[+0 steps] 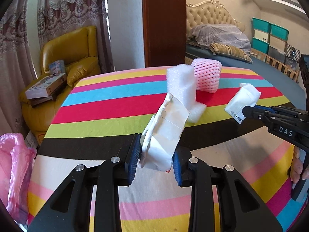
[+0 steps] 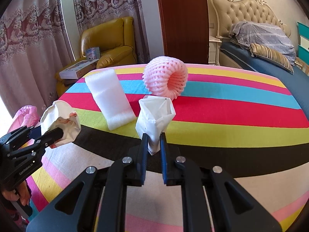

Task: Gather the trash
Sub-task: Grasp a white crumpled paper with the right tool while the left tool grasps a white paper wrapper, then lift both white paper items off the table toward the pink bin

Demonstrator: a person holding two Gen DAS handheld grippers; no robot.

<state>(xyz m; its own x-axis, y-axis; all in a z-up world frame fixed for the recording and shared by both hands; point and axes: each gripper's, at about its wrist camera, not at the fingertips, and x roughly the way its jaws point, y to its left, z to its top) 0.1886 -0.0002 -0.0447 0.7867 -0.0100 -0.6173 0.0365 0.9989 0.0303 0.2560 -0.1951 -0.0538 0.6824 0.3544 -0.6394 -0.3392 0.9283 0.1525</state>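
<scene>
Above the striped worktop [image 1: 115, 104], the left gripper [image 1: 156, 159] has its fingers clamped on a crumpled white paper packet [image 1: 164, 133], and the right gripper [image 2: 154, 148] pinches a smaller white paper pouch [image 2: 154, 116]. Both pieces are lifted clear, so the pick-up step looks done. White foam [image 2: 110, 100] and a pink foam net [image 2: 166, 81] remain on the cloth. Next, each piece probably needs carrying to the pink plastic bag [image 1: 15, 170] at the worktop's left edge.

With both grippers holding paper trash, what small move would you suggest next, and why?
Probably swing the left gripper toward the pink bag at the table's left edge. It is shut on a crumpled carton, and the bag lies nearest that side.
</scene>
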